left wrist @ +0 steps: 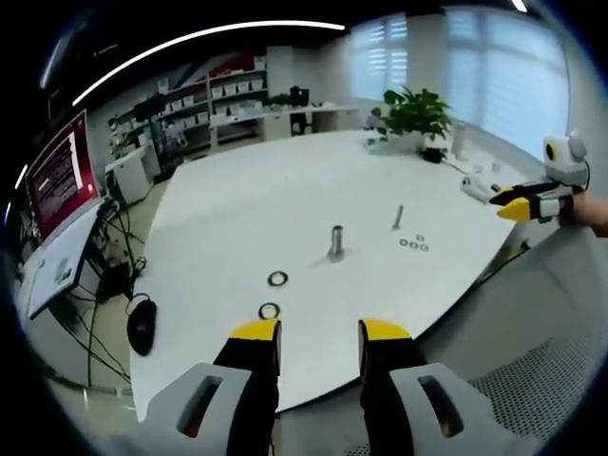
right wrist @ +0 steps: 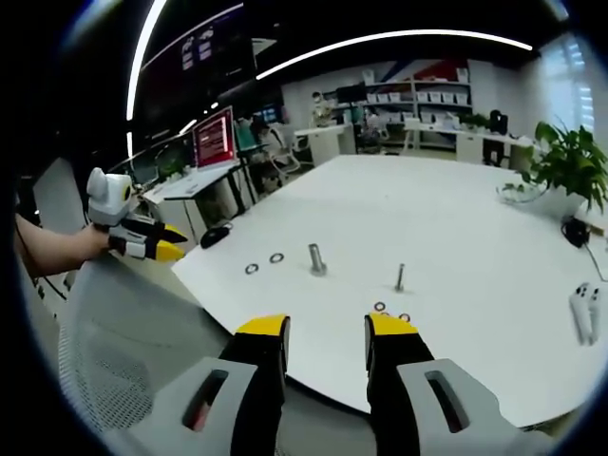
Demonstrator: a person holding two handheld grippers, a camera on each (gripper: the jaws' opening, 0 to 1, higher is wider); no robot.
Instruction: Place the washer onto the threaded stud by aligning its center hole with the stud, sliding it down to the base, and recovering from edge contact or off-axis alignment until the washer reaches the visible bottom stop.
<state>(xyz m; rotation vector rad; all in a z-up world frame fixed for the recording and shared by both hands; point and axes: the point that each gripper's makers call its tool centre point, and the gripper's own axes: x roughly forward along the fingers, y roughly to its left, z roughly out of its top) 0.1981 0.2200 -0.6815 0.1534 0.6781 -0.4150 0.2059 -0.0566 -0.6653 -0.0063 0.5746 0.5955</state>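
**Washers flat on table, both grippers empty and back from the edge**

The small washers lie in a tight cluster on the white table, just beside the thin stud. In the right gripper view the same cluster sits between my jaws and the thin stud. Two larger washers lie nearer the left gripper, apart from the thick stud; in the right gripper view they show as a pair left of the thick stud.

Handling, my judgement: thin rigid metal rings, light, smooth, likely to skid on the glossy top. Lying flat, they offer no edge to pinch from above. I would nip across the rim, or through the hole and over the rim, possibly tipping one up first. Grip must leave the hole free.

Left gripper: jaws parted, nothing between them, hanging off the table edge. Right gripper: jaws parted, nothing held, also short of the table.

Hard to make out: which washer fits which stud; threads on either stud; the bottom stop; how many small washers are in the cluster (three or four). Fisheye shrinks all of these. A mouse sits at the left table edge, a plant at the far side.
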